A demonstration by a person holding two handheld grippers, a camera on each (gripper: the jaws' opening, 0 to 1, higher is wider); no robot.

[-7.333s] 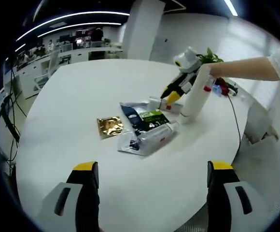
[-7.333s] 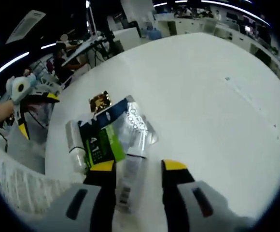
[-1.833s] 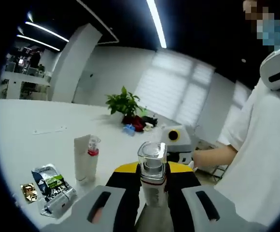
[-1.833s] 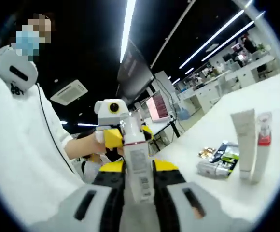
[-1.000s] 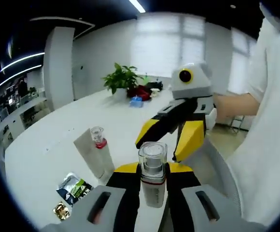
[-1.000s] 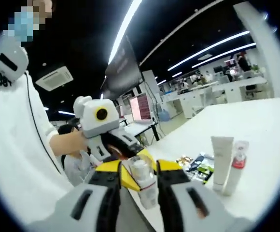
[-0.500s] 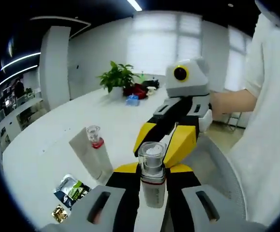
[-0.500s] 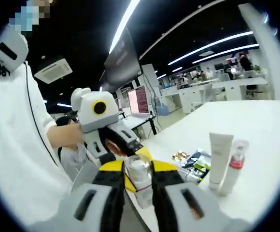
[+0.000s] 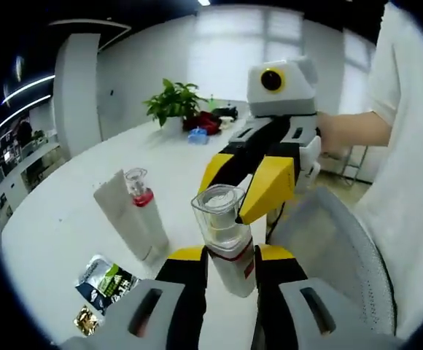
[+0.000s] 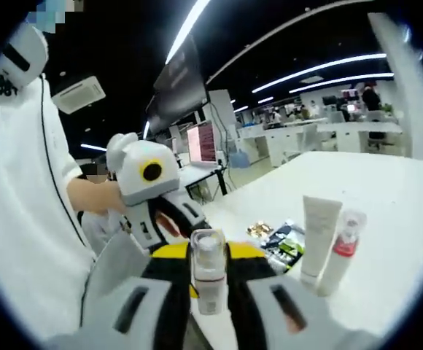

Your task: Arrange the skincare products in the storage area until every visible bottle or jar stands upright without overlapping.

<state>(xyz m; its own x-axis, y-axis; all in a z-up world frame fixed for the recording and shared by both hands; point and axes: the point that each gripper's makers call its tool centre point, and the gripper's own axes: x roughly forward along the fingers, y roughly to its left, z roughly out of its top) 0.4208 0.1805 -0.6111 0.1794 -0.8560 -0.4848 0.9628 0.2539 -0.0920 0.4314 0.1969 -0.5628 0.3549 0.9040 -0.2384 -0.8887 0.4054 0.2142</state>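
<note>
Above the white table's edge, both grippers pinched one clear-capped white bottle: left gripper low, right gripper near its cap, probably to steady it upright beside the standing white tube and red-collared bottle.

Plastics and foil on a smooth white table

The bottle has a clear glossy plastic cap over a matt white body; the tube at nine o'clock looks matt; sachets shine like foil; the table is smooth, faintly glossy.
</note>
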